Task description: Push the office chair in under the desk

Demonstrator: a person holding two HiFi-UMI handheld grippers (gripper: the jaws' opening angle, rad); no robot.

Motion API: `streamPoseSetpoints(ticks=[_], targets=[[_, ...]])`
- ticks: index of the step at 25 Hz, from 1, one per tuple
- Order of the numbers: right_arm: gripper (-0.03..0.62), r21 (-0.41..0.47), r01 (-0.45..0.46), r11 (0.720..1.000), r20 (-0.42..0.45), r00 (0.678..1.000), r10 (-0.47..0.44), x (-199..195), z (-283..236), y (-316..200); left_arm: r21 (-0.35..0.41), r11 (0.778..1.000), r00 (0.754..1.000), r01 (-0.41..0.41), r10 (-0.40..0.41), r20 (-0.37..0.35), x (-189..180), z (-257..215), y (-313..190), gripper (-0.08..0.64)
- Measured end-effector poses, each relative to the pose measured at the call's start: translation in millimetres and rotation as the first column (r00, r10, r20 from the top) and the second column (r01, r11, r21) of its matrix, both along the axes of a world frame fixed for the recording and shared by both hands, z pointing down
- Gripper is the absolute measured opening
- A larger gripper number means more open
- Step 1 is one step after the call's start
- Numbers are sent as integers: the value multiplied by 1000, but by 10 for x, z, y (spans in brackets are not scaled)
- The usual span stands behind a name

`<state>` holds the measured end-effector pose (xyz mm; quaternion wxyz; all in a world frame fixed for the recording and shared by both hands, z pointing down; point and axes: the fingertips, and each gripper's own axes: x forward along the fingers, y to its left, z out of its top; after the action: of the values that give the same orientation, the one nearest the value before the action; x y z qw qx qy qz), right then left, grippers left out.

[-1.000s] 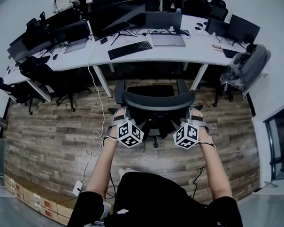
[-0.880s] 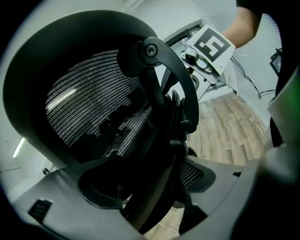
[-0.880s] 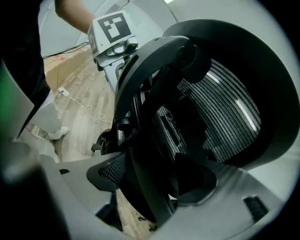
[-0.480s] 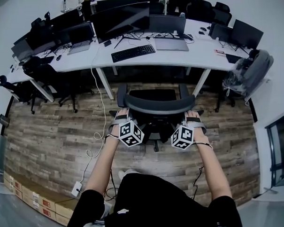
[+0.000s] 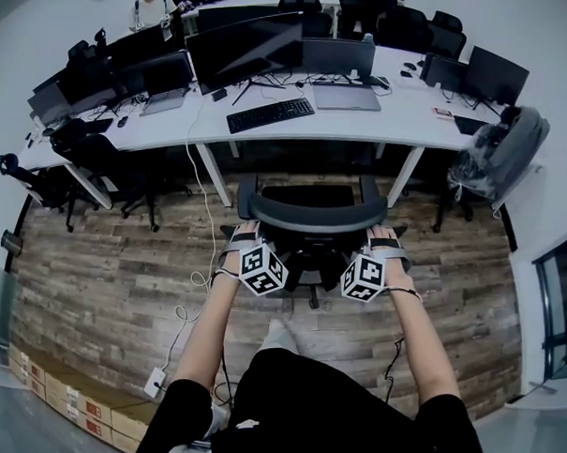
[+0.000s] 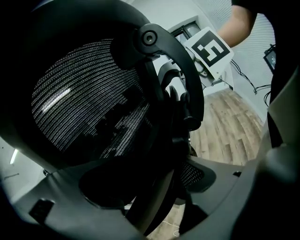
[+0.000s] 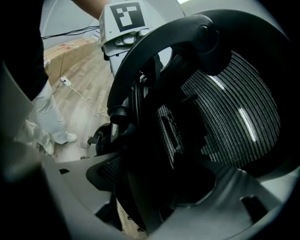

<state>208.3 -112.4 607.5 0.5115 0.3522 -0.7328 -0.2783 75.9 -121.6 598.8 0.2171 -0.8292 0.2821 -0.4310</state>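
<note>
Squarely clamped on the office chair [image 5: 313, 213] backrest rim: left hand-held gripper [image 5: 241, 238] at one end, right hand-held gripper [image 5: 385, 239] at the other, equally near. Parked just short of the table [image 5: 373, 123], opening straight ahead; push forward evenly.

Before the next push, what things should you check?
1. Left gripper on the office chair: ok, the back frame sits between its jaws.
2. Right gripper on the chair: ok, the same on the other side.
3. Chair lined up with the desk: ok, it faces the gap between the two white desk legs.
4. Chair tucked under the desk: not ok, it stands out on the wooden floor.
5. White cable clear of the wheels: cannot tell, it runs close by the chair's left side.
6. Space under the desk free: cannot tell, too dark.
</note>
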Motion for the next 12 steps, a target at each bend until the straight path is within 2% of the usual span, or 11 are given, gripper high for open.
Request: streamPoseSetpoints(ticks=[12], targets=[[313,-4,15,1000,-2,1000,-15,-141,-9,-577,-3,1000,999,28,-28,22,-124,23,-603,367]])
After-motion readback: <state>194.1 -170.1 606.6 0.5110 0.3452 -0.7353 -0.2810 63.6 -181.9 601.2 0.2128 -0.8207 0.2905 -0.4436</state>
